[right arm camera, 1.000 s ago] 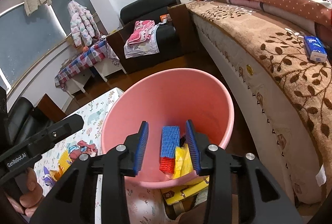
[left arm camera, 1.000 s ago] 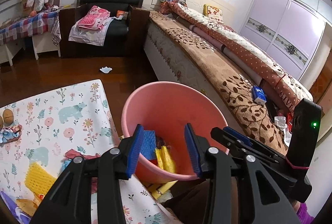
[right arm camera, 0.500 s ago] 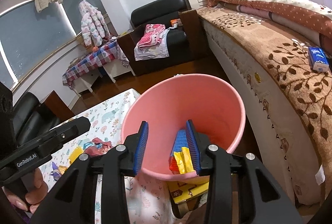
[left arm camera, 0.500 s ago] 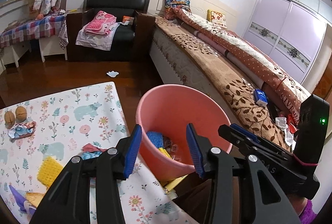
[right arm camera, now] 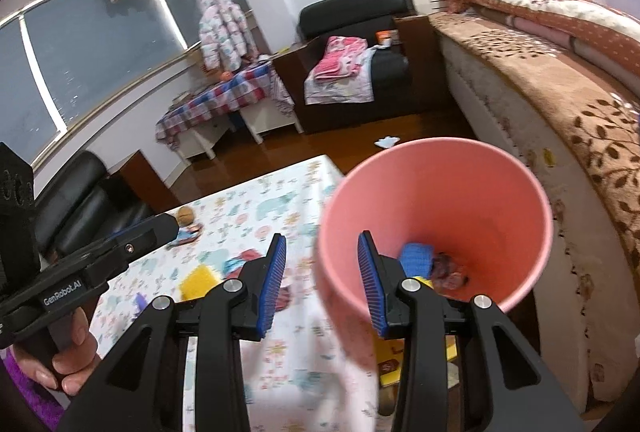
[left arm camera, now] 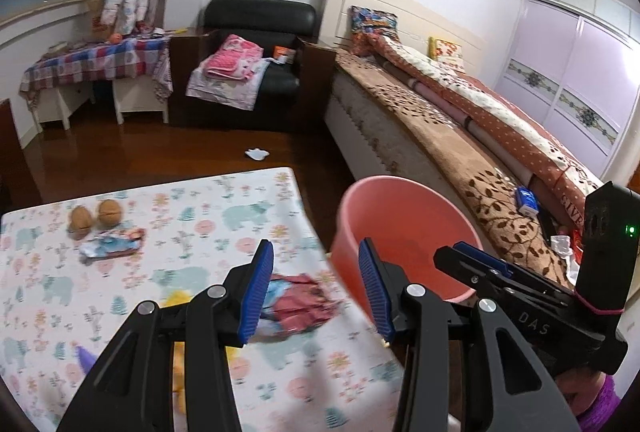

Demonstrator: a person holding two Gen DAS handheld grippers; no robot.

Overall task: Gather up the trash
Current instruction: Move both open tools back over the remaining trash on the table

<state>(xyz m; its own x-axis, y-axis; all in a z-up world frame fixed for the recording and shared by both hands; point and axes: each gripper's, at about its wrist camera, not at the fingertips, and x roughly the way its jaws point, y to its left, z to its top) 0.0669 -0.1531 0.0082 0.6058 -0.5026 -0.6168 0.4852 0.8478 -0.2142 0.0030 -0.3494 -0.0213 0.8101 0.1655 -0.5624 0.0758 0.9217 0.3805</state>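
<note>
A pink bucket [left arm camera: 404,216] stands off the right edge of the patterned tablecloth [left arm camera: 208,232]. It holds a blue foam net [right arm camera: 416,258] and crumpled wrappers [right arm camera: 448,268]. My left gripper [left arm camera: 316,284] hangs open and empty above a crumpled red and blue wrapper [left arm camera: 298,298] on the cloth. My right gripper [right arm camera: 320,280] is also open and empty, over the bucket's left rim [right arm camera: 324,232]. Farther off on the cloth lie a yellow foam net [right arm camera: 198,282], another wrapper [left arm camera: 112,246] and two walnuts [left arm camera: 96,216]. Each wrist view shows the other gripper from the side.
A bed [left arm camera: 460,136] runs along the right, close to the bucket. A black armchair [left arm camera: 256,44] and a low table with a checked cloth [left arm camera: 96,60] stand at the back. A white scrap [left arm camera: 256,153] lies on the wooden floor. A yellow box [right arm camera: 392,364] sits under the bucket.
Both grippers have drawn back and up from over the bucket and swung left toward the table. The bucket now sits to the right in both views. Neither jaw gap changed visibly.
</note>
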